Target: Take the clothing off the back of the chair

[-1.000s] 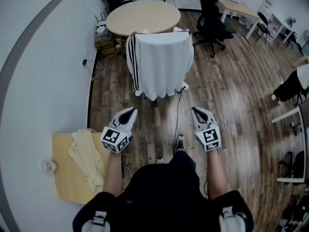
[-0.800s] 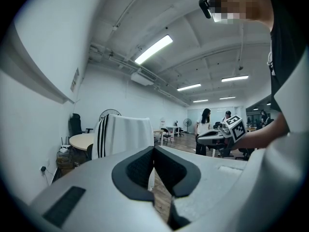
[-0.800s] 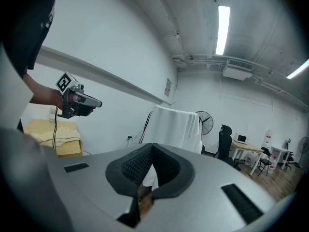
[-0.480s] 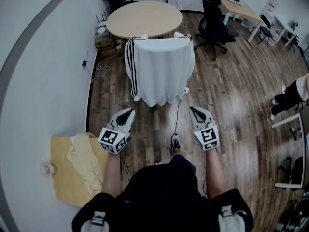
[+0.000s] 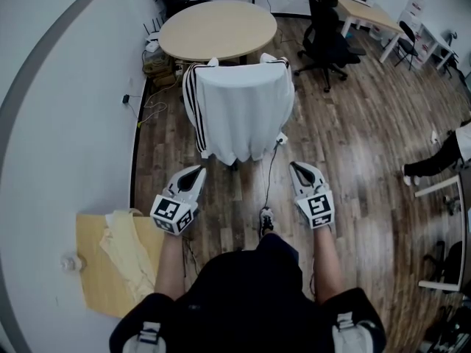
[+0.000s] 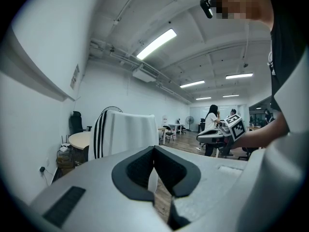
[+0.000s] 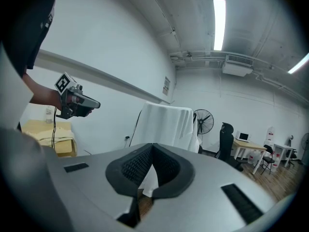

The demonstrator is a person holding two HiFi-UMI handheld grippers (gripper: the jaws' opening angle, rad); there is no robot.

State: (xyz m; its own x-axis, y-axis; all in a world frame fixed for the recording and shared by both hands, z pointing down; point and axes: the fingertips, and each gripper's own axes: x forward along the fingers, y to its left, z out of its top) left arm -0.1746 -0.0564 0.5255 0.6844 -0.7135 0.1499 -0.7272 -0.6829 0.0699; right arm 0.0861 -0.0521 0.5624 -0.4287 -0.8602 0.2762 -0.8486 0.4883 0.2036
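A white garment with black stripes down its sleeve (image 5: 239, 109) hangs over the back of a chair, which it hides almost wholly. It stands ahead of me in the head view, and shows again as the white garment (image 6: 126, 132) in the left gripper view and the white garment (image 7: 169, 123) in the right gripper view. My left gripper (image 5: 197, 170) is shut and empty, a short way before the garment's lower left hem. The right gripper (image 5: 296, 168) is also shut with nothing in it, before the lower right hem. Neither touches the cloth.
A round wooden table (image 5: 217, 29) stands just behind the chair. A low wooden table (image 5: 96, 271) with a folded cream cloth (image 5: 125, 245) is at my left against the wall. A black office chair (image 5: 324, 28), a desk (image 5: 368, 9) and a cable on the floor (image 5: 268, 179) lie nearby.
Both grippers and I have come nearer the draped chair; the garment sits closer to the gripper tips. The jaws have stayed shut.
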